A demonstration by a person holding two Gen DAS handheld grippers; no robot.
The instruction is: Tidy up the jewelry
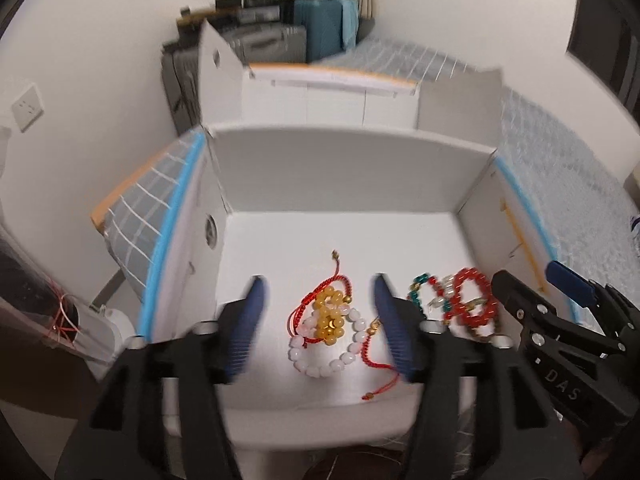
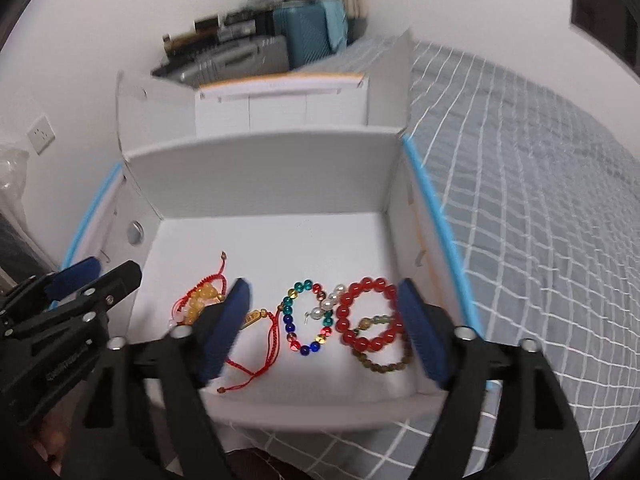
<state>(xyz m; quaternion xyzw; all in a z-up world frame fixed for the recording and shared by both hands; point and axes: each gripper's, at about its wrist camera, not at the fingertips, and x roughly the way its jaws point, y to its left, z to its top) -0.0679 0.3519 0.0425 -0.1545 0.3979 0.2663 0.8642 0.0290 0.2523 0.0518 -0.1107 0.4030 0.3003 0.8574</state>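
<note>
Now | bracelets (image 2: 308,312) in box (image 2: 260,176) | below both open hand-held grippers

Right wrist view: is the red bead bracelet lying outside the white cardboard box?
No, the red bead bracelet lies on the floor of the white cardboard box, overlapping an olive bead bracelet.

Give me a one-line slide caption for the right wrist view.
Open right tongs hover over a white box holding a multicolored bead bracelet and a red bead bracelet.
</note>
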